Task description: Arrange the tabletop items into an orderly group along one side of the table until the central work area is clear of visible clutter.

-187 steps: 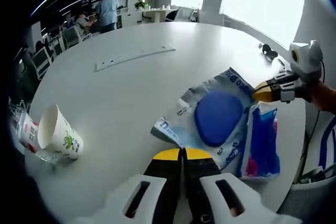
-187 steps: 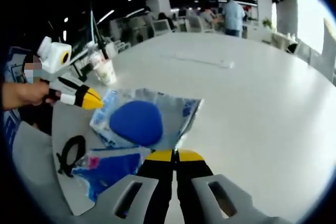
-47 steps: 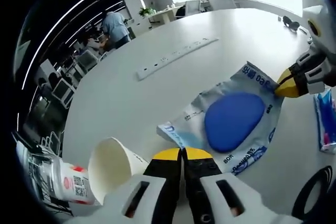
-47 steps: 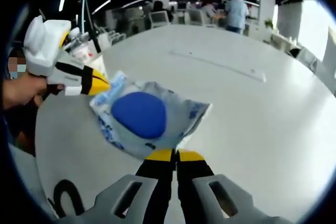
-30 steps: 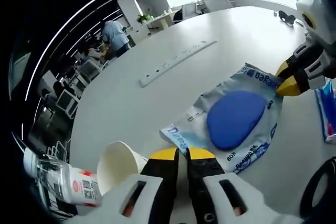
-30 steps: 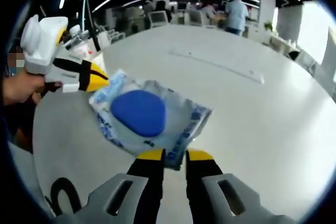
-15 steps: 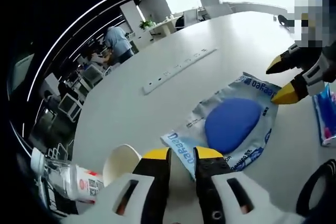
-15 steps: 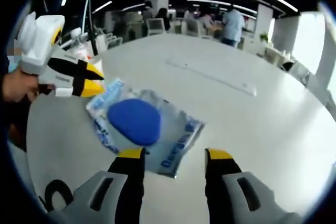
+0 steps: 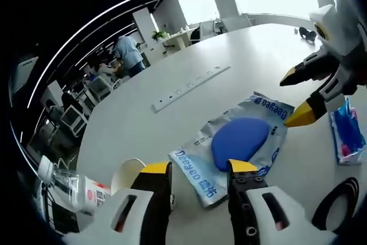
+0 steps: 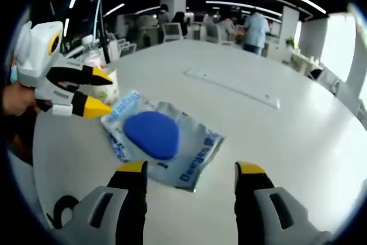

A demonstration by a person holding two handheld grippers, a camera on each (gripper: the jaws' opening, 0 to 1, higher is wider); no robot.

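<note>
Silvery-blue foil pouch [image 9: 236, 143] with a large blue oval print lies flat on the white round table [image 9: 172, 61], near the edge closest to the person; in the right gripper view the same pouch [image 10: 160, 139] sits just ahead of that gripper's jaws. Both grippers released: left gripper [image 9: 198, 170] jaws parted, empty, straddling the pouch's near corner; right gripper [image 10: 192, 167] jaws wide apart, empty, the pouch corner just beyond them

Handling judgement: pouch looks light, thin and floppy, with a slick film surface. Likely to sag or fold if lifted by one corner, and it may slide rather than lift if pinched too shallow. Best hold probably on a flat sealed edge or corner, clear of the bulging middle; two opposite corners would keep it flat

Around it:
- white paper cup [image 9: 127, 177] on its side, just beside the left gripper
- clear plastic bottle [image 9: 73, 186] with a red-and-white label, lying beyond the cup at the table edge
- smaller blue packet [image 9: 344, 137], near the pouch's far side
- black looped strap or cable [image 9: 338, 205] at the table edge; identity uncertain
- long white power strip [image 9: 189, 84] across the table centre, well apart from the pouch

Nothing lies on the pouch. Cup and bottle crowd the left gripper's side; the packet and strap crowd the other
</note>
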